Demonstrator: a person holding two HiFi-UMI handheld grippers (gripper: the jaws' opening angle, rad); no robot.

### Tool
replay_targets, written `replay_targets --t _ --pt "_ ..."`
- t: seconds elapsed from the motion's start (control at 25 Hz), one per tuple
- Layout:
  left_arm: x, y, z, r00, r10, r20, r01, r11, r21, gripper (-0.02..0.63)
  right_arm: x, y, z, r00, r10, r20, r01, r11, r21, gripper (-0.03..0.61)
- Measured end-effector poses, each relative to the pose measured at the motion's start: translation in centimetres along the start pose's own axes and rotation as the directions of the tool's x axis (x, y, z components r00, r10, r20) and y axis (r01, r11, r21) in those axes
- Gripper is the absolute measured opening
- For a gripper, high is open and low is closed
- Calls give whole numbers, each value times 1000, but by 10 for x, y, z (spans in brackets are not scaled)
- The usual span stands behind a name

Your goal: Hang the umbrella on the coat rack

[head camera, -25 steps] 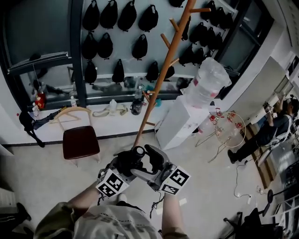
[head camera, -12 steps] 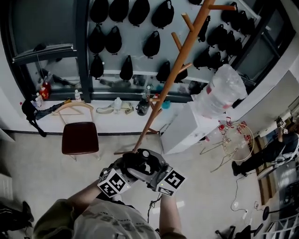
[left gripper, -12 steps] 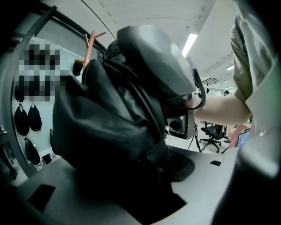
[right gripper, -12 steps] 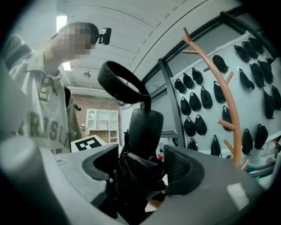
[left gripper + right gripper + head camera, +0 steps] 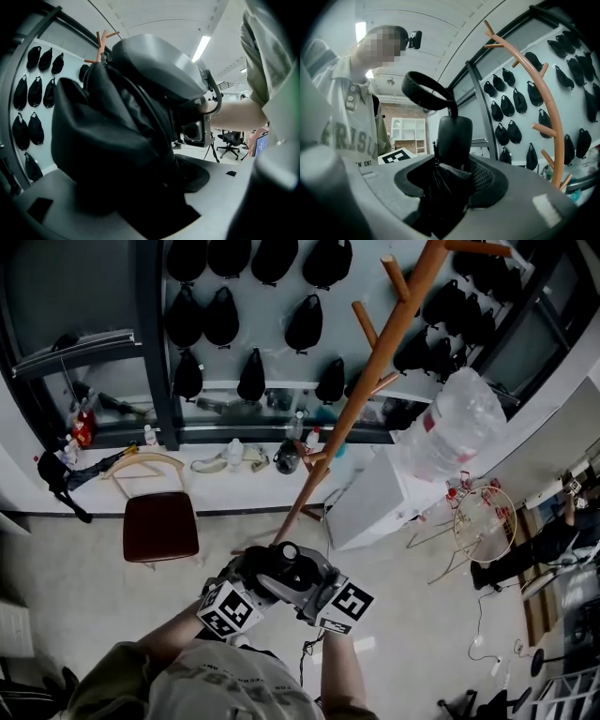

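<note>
**Handover risk: the umbrella could slip before it reaches a peg**

You hold the folded umbrella [image 5: 274, 566] across both sets of jaws, well short of the coat rack [image 5: 356, 399], which stands out beyond them.

The left gripper [image 5: 140, 187] has its jaws spread wide around the bunched black canopy [image 5: 108, 136], which fills the gap, and they are opening. The right gripper [image 5: 450, 187] has its jaws closing on the neck below the handle [image 5: 454, 133], which sits squarely between them. The strap loop [image 5: 426, 89] stands up above those jaws.

What could go wrong:

1. If the left jaws let go before the right jaws bite, the canopy end will probably drop and twist the handle out of line.
2. The right jaws partly catch loose fabric at the neck, so I judge that the grip may slide.
3. The loop is narrow and looks floppy. It could collapse against a peg [image 5: 543, 130] instead of slipping over it.
4. A push on the thin rack may rock it.
</note>
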State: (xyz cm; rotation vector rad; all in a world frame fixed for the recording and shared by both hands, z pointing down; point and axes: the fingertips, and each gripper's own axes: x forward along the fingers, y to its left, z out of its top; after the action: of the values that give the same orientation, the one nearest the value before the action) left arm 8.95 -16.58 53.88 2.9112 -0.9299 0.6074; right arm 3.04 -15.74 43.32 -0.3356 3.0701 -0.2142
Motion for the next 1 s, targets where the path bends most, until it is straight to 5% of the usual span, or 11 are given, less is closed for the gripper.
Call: replay_targets --t 0.24,1.0 --pt "-1 44 -17 999 -5 -52 9 997 77 451 25 -40 -3 997 -76 -18 76 997 27 199" --pt "19 142 -44 979 -183 -87 190 978 88 456 83 -158 -9 953 -304 -5 300 938 173 198"
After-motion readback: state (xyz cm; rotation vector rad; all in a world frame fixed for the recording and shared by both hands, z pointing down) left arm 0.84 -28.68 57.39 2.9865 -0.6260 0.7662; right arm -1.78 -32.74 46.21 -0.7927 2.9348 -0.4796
